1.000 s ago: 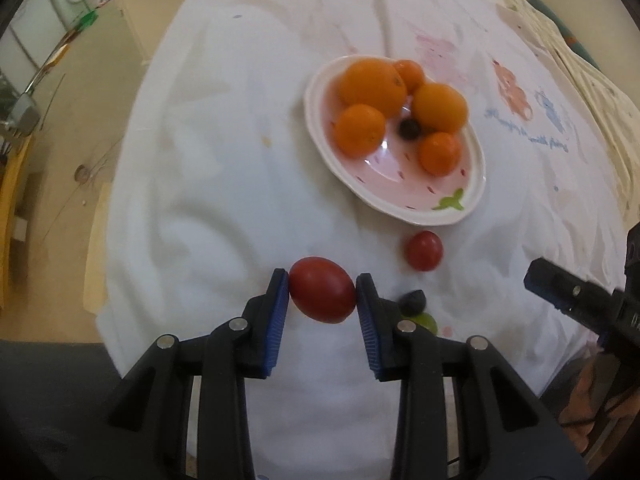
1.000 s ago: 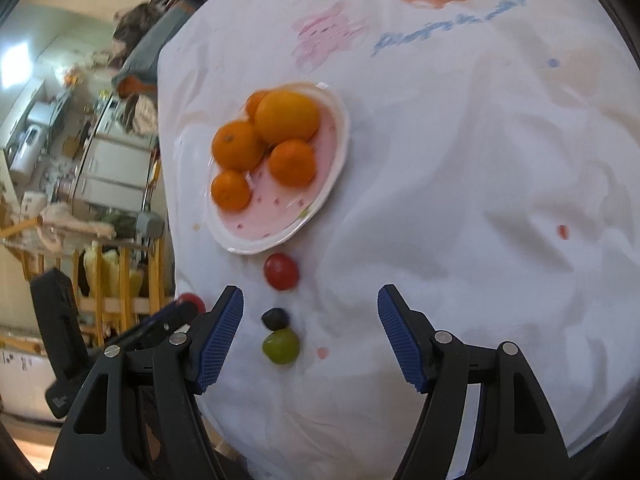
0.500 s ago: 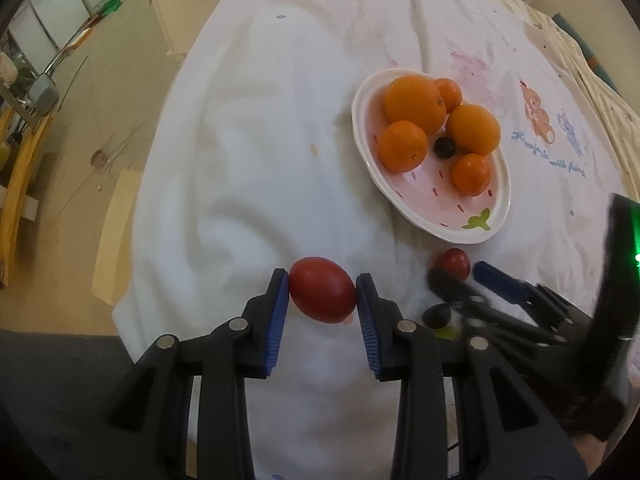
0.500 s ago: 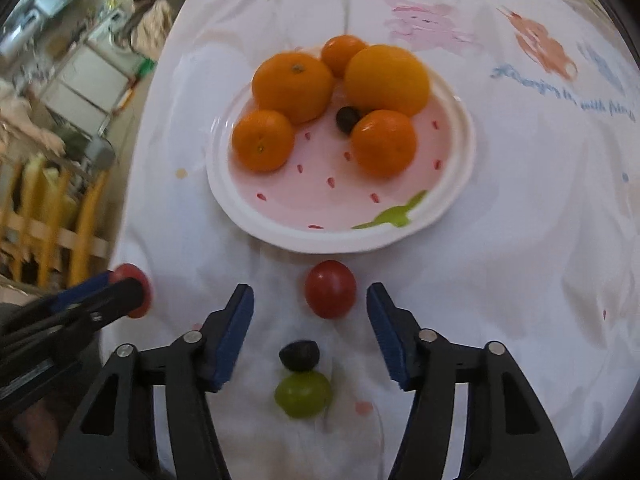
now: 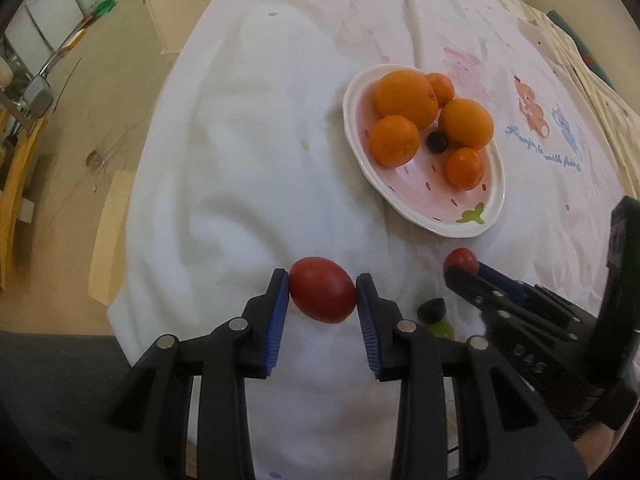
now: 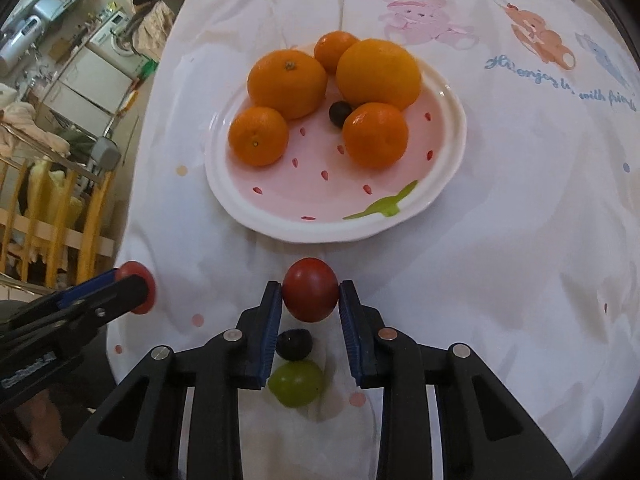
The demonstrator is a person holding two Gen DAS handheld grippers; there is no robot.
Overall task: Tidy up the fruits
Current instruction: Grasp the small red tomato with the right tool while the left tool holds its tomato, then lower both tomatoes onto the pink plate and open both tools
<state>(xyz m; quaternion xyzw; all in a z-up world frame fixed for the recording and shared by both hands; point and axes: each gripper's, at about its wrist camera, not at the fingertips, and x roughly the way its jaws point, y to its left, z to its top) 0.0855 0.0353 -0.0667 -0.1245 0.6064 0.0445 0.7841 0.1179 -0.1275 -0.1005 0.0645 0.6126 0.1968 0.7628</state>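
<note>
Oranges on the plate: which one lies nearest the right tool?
The small orange at the plate's front right, beside the dark grape; the other four sit farther back or left.

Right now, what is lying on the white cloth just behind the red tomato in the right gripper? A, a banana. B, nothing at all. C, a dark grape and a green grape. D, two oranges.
C: in the right wrist view a dark grape and a green grape lie on the cloth between the right gripper fingers, behind the red tomato.
</note>
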